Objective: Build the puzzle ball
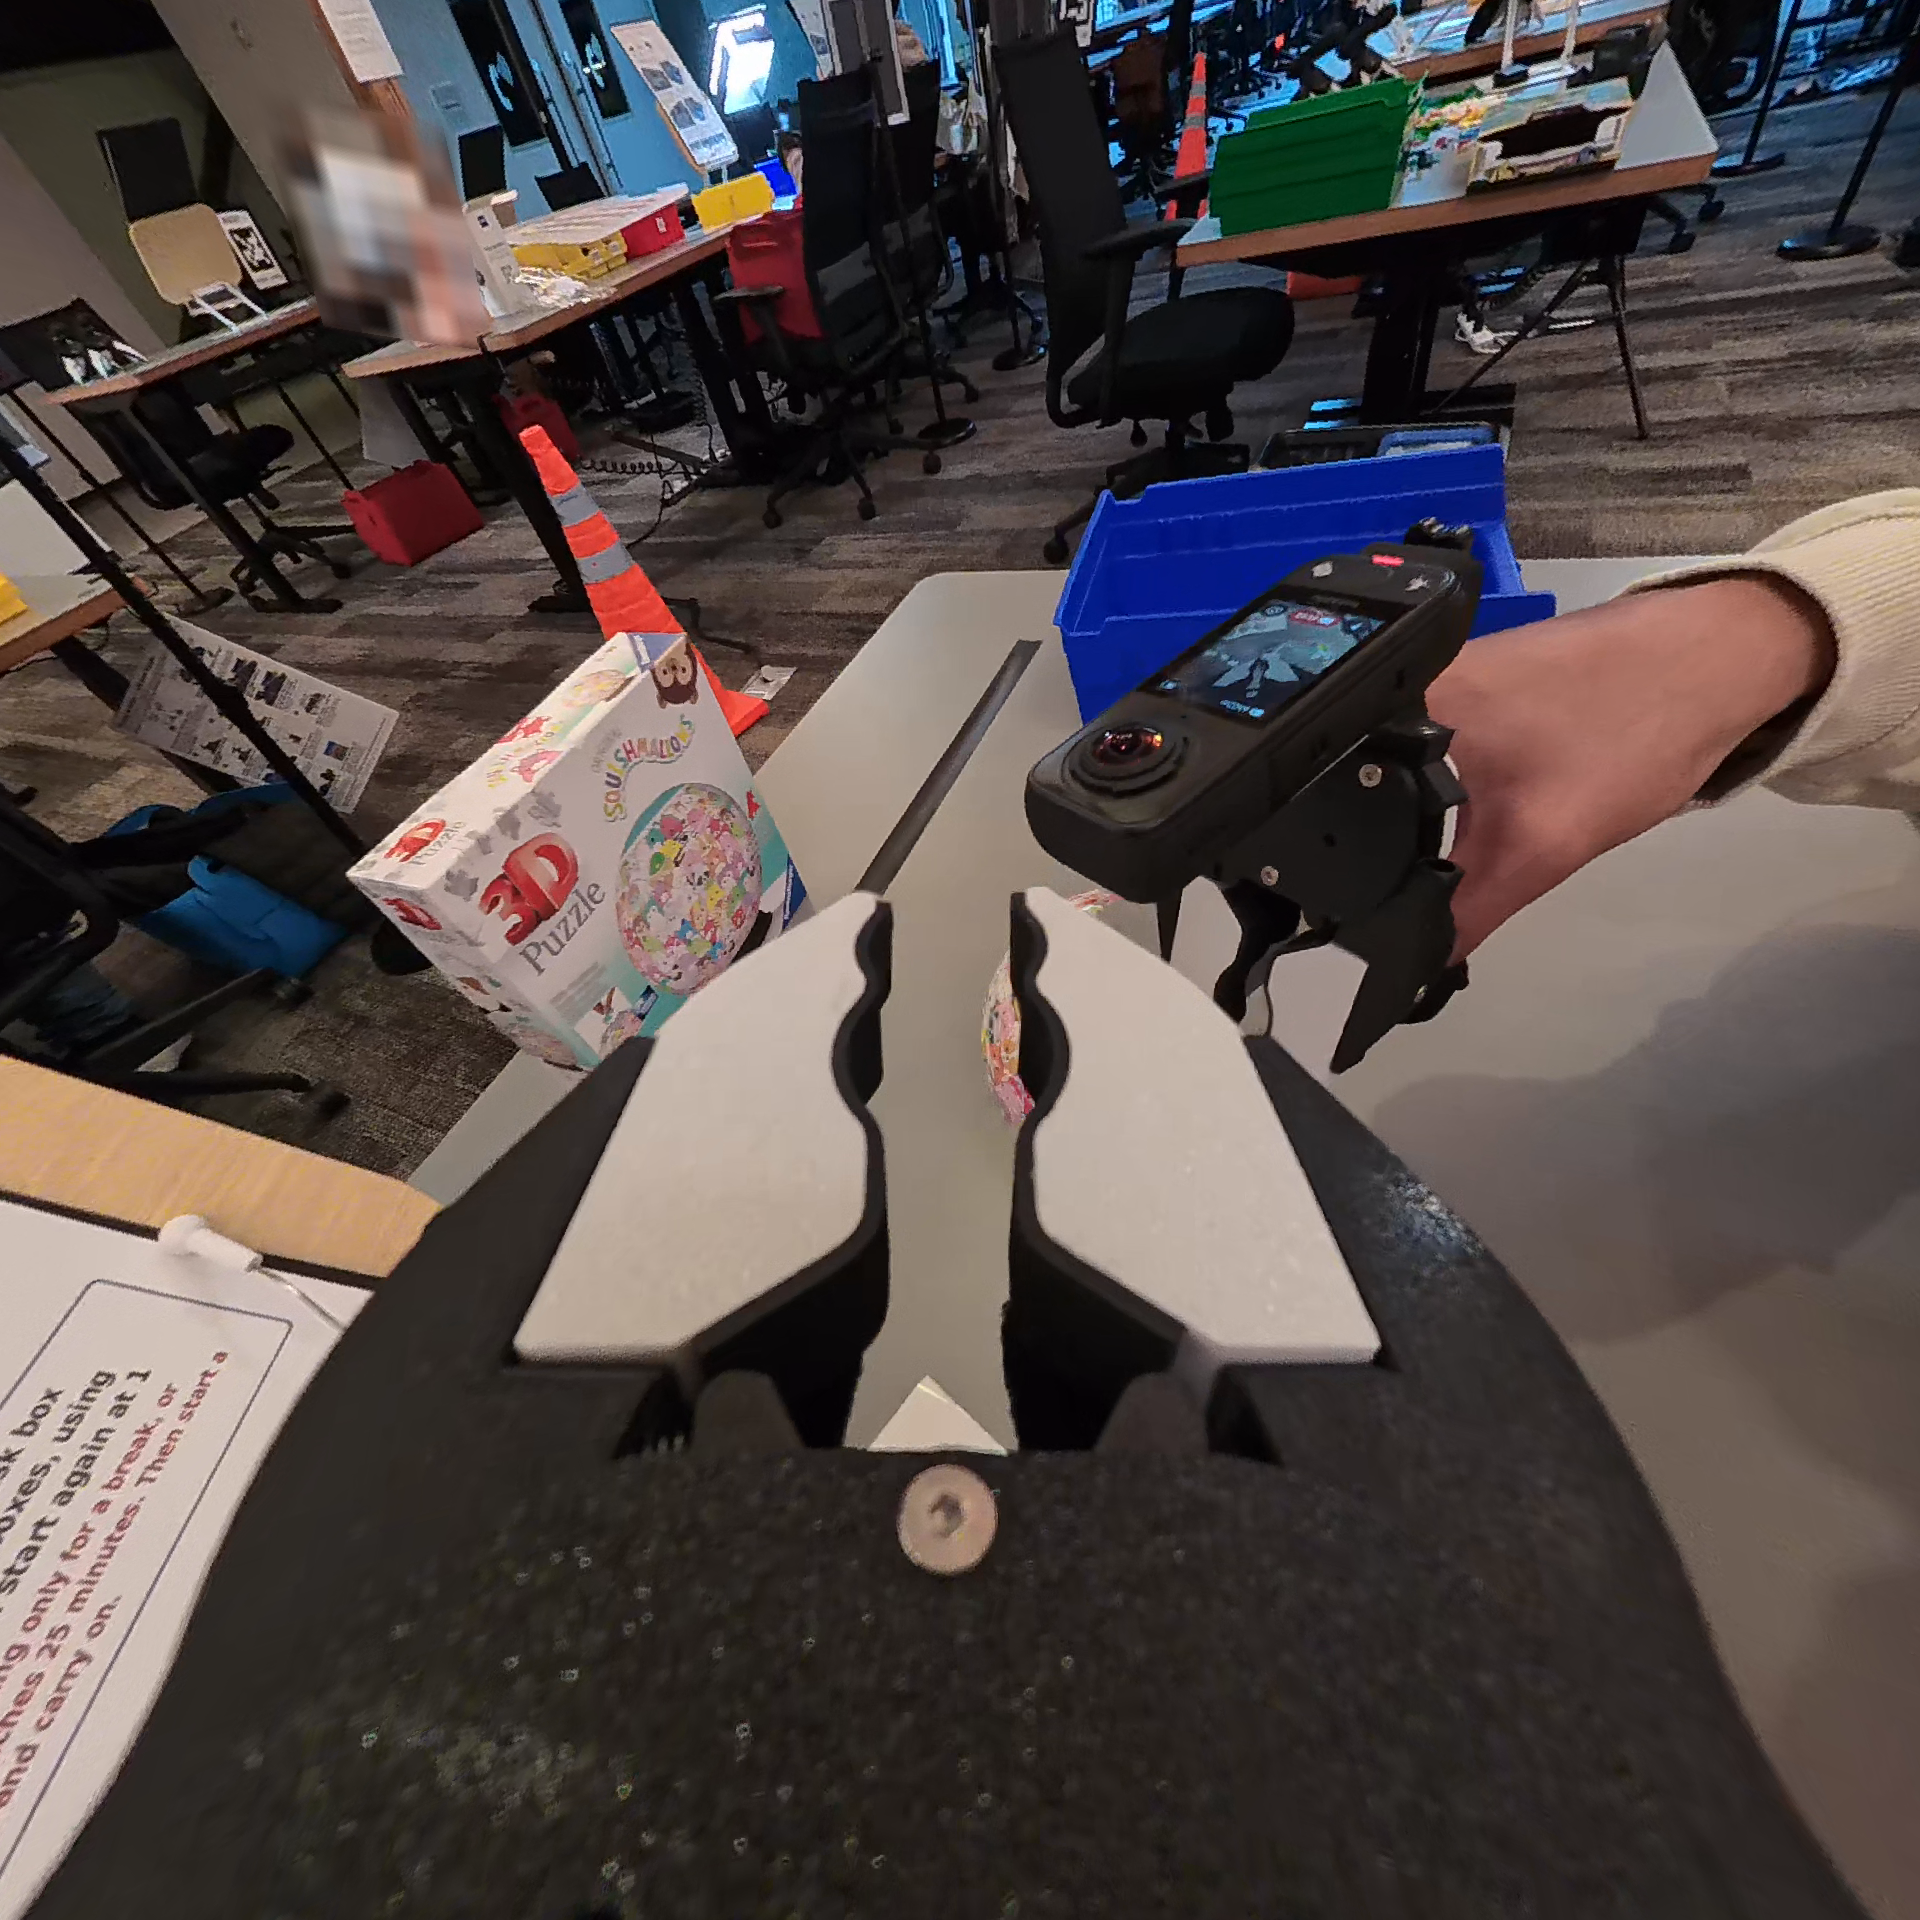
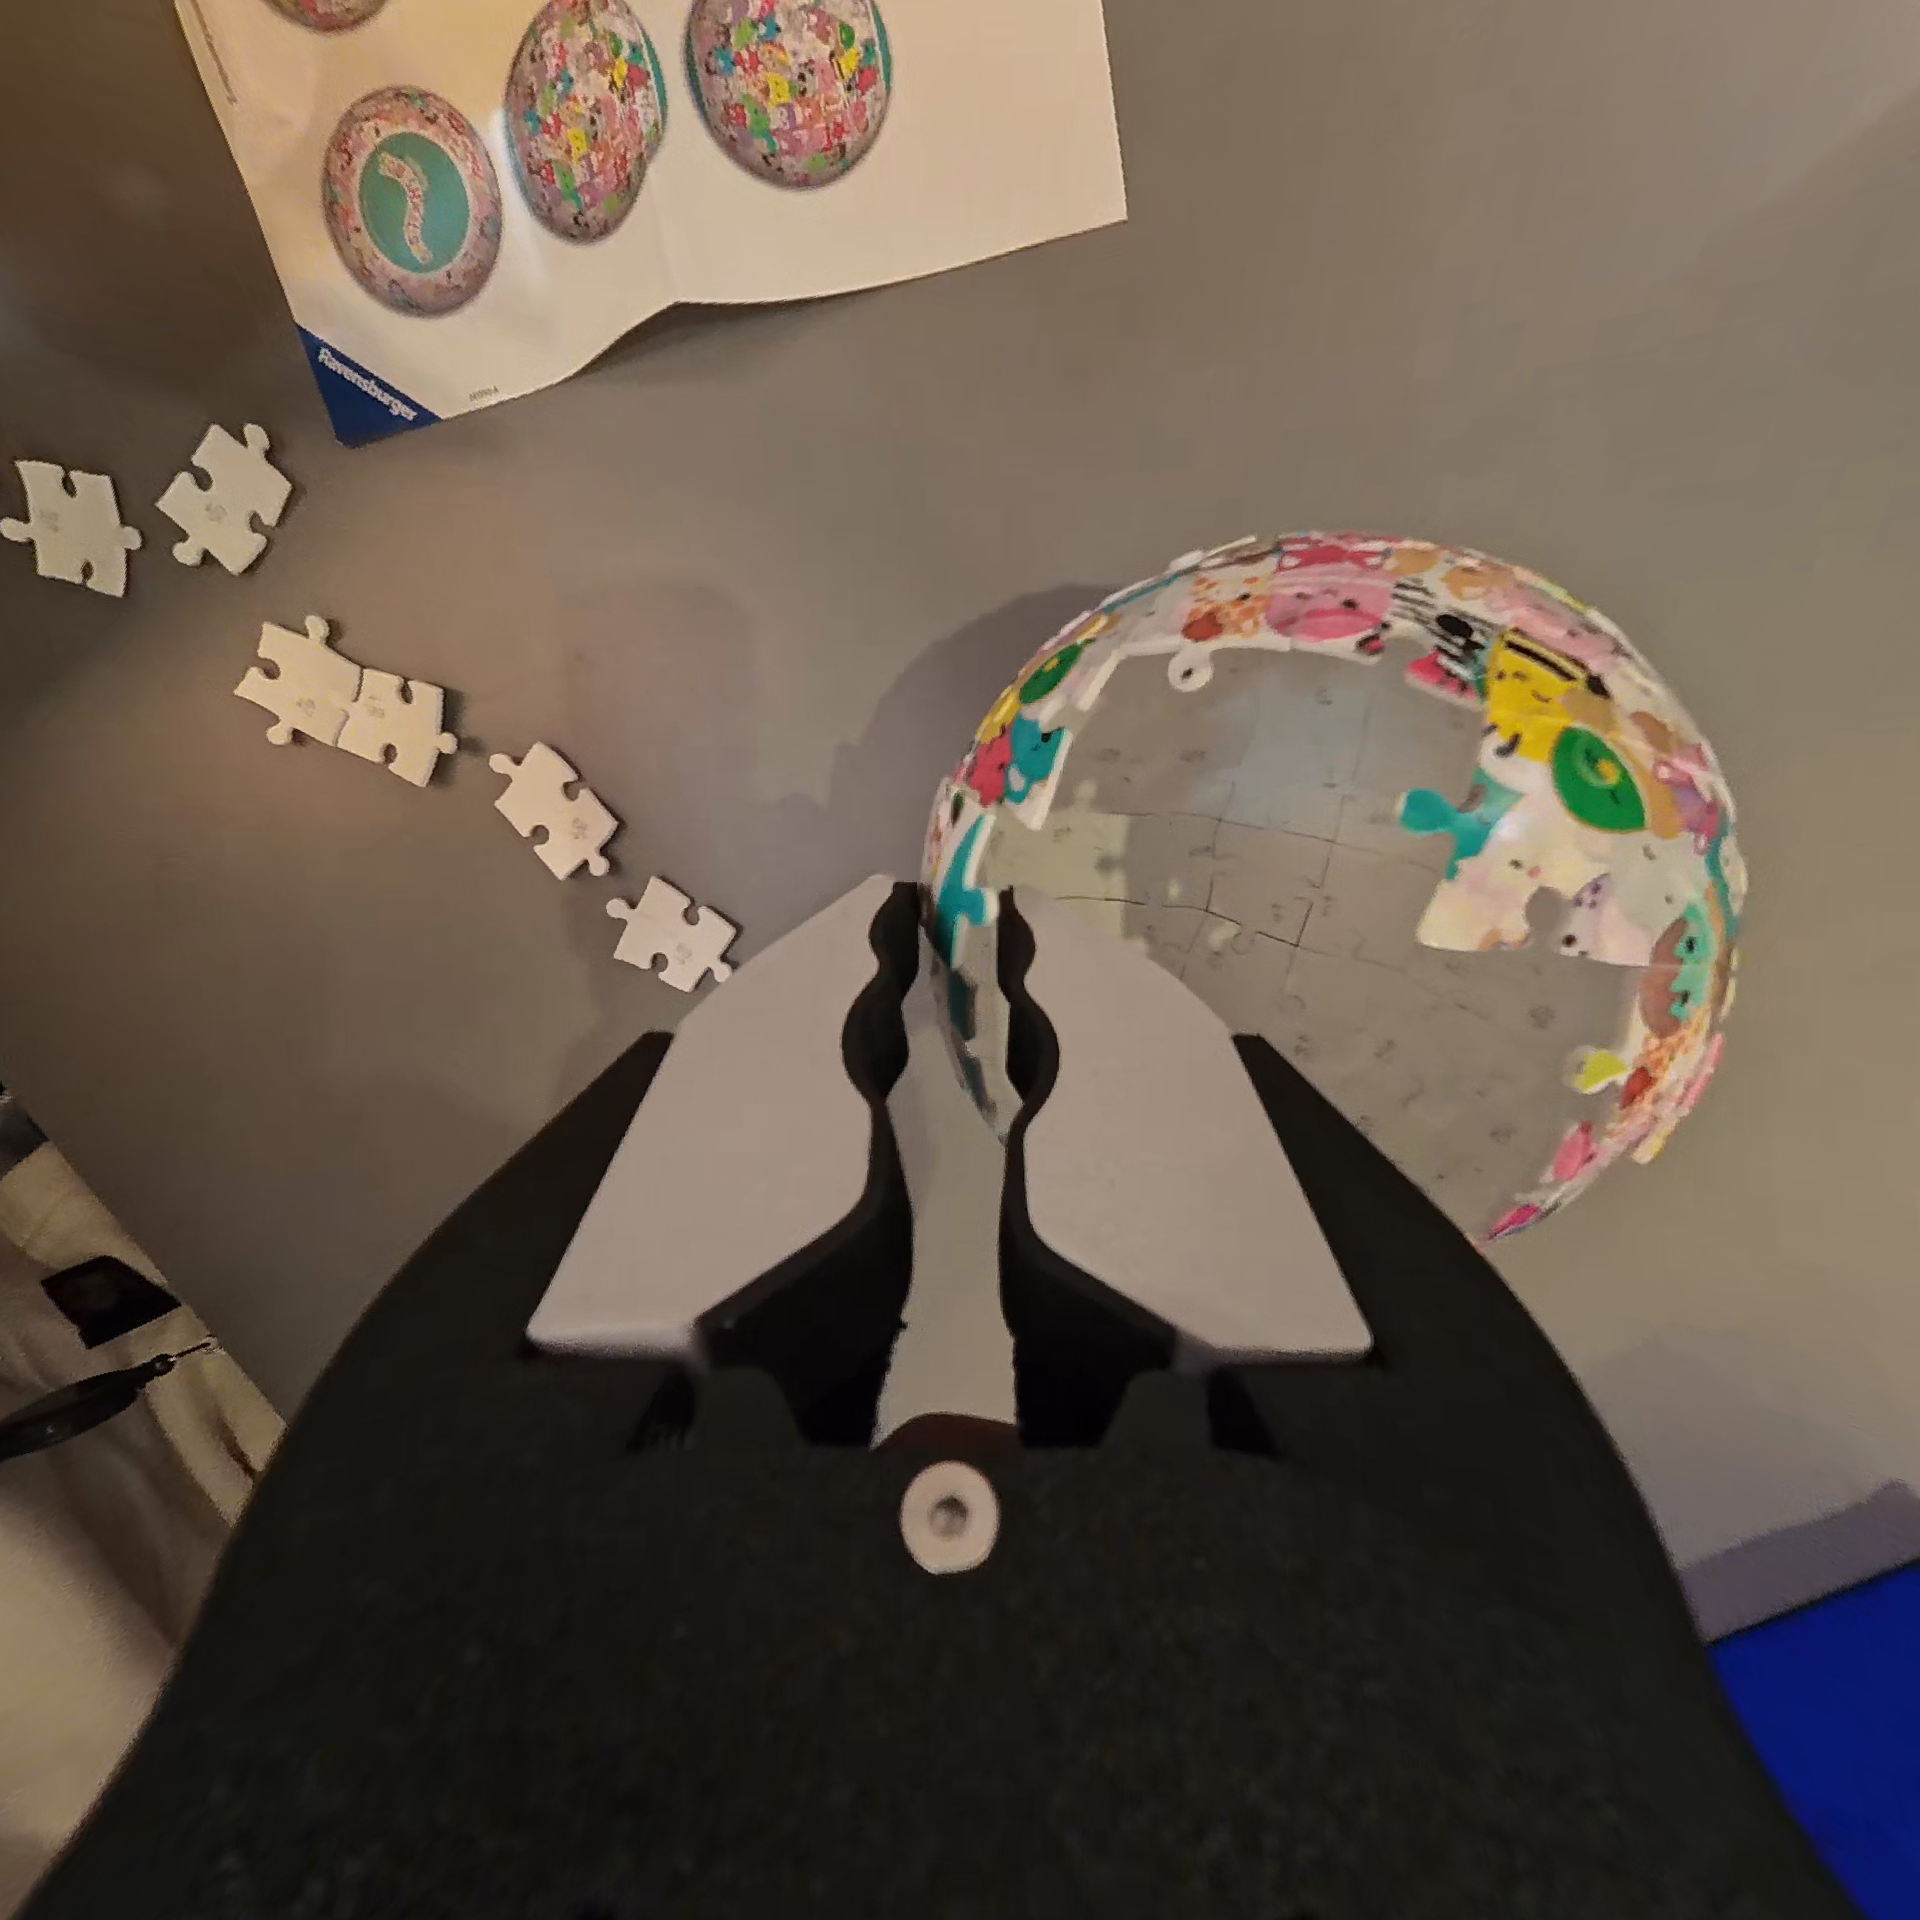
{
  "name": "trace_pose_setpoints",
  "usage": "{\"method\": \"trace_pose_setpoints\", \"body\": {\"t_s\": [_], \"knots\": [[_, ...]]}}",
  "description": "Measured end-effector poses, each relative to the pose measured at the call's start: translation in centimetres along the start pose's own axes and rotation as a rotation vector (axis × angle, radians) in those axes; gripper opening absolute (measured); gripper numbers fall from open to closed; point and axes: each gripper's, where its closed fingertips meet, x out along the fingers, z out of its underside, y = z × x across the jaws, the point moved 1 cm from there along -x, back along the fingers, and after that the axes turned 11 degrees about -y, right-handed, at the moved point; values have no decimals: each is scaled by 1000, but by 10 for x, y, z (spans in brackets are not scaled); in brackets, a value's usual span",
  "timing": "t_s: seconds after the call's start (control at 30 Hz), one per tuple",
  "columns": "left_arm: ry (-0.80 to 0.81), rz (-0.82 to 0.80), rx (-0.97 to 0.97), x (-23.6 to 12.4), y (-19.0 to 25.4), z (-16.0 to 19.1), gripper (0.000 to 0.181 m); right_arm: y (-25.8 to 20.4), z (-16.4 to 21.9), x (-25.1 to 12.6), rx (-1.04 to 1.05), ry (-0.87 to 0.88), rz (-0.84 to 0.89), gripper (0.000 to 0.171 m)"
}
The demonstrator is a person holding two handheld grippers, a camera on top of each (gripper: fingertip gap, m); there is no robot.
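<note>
The partly built puzzle ball [image 2: 1351, 883] lies on the grey table [image 2: 727, 623] with its open side toward me, showing the grey inside and a colourful shell. My right gripper [image 2: 961, 904] is shut on the ball's near left rim. Several loose pieces [image 2: 556, 810] lie white side up to the left of it. In the left wrist view only a sliver of the ball [image 1: 1003, 1049] shows behind my left gripper [image 1: 951, 920], which is slightly open and empty above the table. The right gripper [image 1: 1294, 1029] points down just right of it, held by a hand [image 1: 1610, 748].
The picture sheet [image 2: 727, 208] lies at the far side of the table. The puzzle box [image 1: 582, 862] leans at the table's left edge. A blue bin [image 1: 1247, 540] stands at the back. A printed paper [image 1: 104, 1507] lies near left. Chairs and an orange cone [image 1: 613, 561] stand on the floor beyond. The gap from one gripper's tips to the other's is roughly 20 cm.
</note>
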Motion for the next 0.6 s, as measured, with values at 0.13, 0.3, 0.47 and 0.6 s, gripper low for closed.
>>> {"method": "trace_pose_setpoints", "body": {"t_s": [0.13, 0.3, 0.47, 0.6], "knots": [[9, -4, -7, -2, -2, 0, 21, 1, -2, -3, 10, 16, -10, 25], [20, -1, -10, -5, -2, -2, 21, 0, -10, -9, 32, 61, -49, 28], [16, -7, -3, -6, -2, -2, 21, 7, -12, -3, 64, 45, -32, 27], [26, -10, 1, -9, -2, -3, 21, 4, -13, -3, 81, 72, -101, 12]]}}
